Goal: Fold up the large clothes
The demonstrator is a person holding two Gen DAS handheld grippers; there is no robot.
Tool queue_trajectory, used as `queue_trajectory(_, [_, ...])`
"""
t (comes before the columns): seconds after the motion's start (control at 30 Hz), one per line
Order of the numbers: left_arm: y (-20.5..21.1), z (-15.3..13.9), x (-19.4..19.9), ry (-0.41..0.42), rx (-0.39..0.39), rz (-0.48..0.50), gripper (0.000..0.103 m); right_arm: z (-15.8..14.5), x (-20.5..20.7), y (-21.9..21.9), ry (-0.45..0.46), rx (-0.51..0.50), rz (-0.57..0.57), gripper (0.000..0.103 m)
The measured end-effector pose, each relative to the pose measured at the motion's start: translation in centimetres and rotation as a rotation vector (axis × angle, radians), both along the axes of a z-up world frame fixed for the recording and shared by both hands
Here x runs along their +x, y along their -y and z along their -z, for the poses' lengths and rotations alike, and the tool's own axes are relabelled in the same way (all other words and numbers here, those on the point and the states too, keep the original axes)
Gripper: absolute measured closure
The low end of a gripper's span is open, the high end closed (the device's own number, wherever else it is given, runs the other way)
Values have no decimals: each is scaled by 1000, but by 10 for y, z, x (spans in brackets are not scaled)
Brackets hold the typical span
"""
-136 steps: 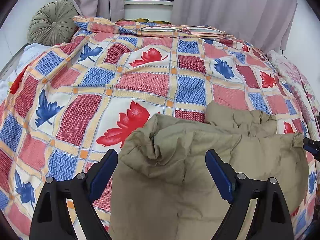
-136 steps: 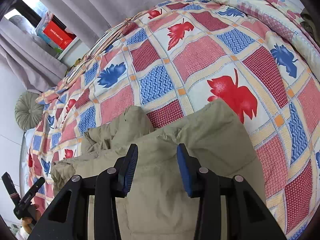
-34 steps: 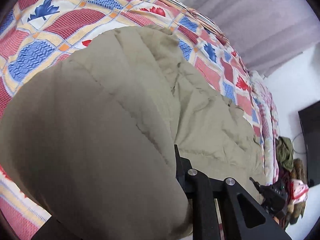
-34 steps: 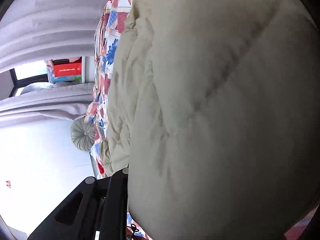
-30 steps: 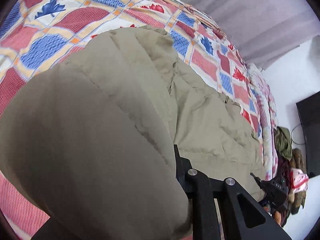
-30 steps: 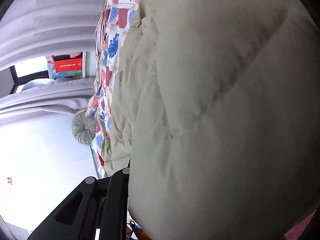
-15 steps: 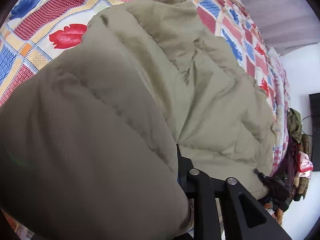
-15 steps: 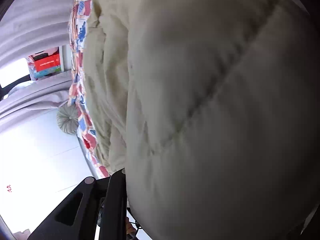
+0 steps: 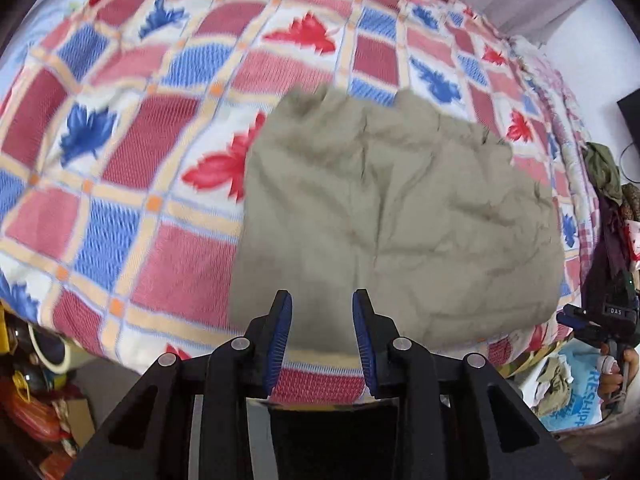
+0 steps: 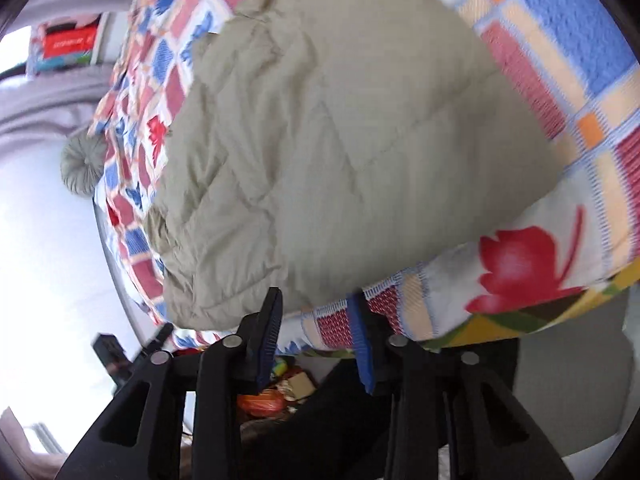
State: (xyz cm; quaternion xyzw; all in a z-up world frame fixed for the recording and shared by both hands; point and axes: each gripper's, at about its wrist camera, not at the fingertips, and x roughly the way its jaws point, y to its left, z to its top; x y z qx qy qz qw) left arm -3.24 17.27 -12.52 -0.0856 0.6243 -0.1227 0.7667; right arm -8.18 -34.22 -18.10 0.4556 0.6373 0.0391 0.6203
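Note:
A khaki padded coat lies folded into a rough rectangle near the front edge of the bed; it also shows in the right wrist view. My left gripper is open and empty, pulled back just in front of the coat's near edge. My right gripper is open and empty, below the coat's near edge at the bed's side.
The bed carries a red, blue and cream checked blanket with leaf prints. Clutter lies on the floor at the left and bags and clothes at the right. A round grey cushion sits at the bed's far end.
Both grippers let go of the coat and drew back from it. The coat, which was lifted and filled both views, now lies folded on the bed.

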Motion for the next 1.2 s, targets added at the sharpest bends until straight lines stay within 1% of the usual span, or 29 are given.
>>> queue_trajectory(0.03, [3, -6, 7, 20, -24, 4, 70, -11, 0, 4, 29, -22, -11, 79])
queue_trajectory(0.1, [17, -9, 23, 60, -67, 32, 70, -32, 13, 4, 96, -79, -22, 80])
queue_trajectory(0.2, [50, 3, 48, 95, -87, 94, 70, -51, 60, -12, 192, -168, -55, 80])
queue_trajectory(0.27, [76, 16, 66, 104, -112, 134, 70, -46, 84, -22, 230, -196, -94, 80])
queue_trajectory(0.33, [102, 31, 82, 116, -112, 171, 70, -30, 88, -34, 264, -210, -141, 80])
queue_trajectory(0.4, [123, 48, 93, 132, -82, 203, 70, -16, 105, -53, 291, -221, -193, 80])
queue_trajectory(0.43, [133, 60, 100, 130, -61, 209, 70, -20, 100, -62, 300, -226, -212, 80])
queue_trajectory(0.47, [137, 71, 104, 122, -49, 210, 70, -15, 99, -68, 304, -235, -232, 80])
queue_trajectory(0.5, [139, 81, 109, 119, -37, 201, 70, -3, 108, -81, 300, -247, -246, 80])
queue_trajectory(0.53, [139, 92, 113, 119, -23, 190, 70, 10, 114, -91, 291, -265, -264, 80])
queue_trajectory(0.57, [138, 98, 116, 122, -15, 184, 70, 19, 117, -92, 285, -280, -275, 80])
queue_trajectory(0.63, [129, 104, 125, 136, 0, 163, 70, 32, 127, -94, 292, -309, -295, 91])
queue_trajectory(0.67, [122, 105, 128, 142, 4, 153, 70, 34, 131, -91, 297, -319, -300, 92])
queue_trajectory(0.73, [107, 104, 137, 159, 35, 128, 70, 30, 135, -77, 308, -359, -293, 92])
queue_trajectory(0.8, [90, 104, 144, 163, 54, 98, 70, 26, 140, -58, 300, -426, -269, 92])
queue_trajectory(0.87, [78, 104, 150, 170, 67, 68, 70, 19, 140, -29, 275, -512, -230, 92])
queue_trajectory(0.93, [71, 104, 153, 186, 100, 50, 70, 14, 141, -6, 253, -594, -197, 92])
queue_trajectory(1.03, [63, 108, 159, 209, 145, 8, 70, 14, 140, 16, 219, -700, -158, 92])
queue_trajectory(1.07, [59, 113, 162, 202, 144, -13, 70, 18, 140, 23, 204, -715, -144, 92])
queue_trajectory(1.2, [54, 135, 179, 175, 137, -72, 70, 41, 146, 39, 175, -682, -104, 92])
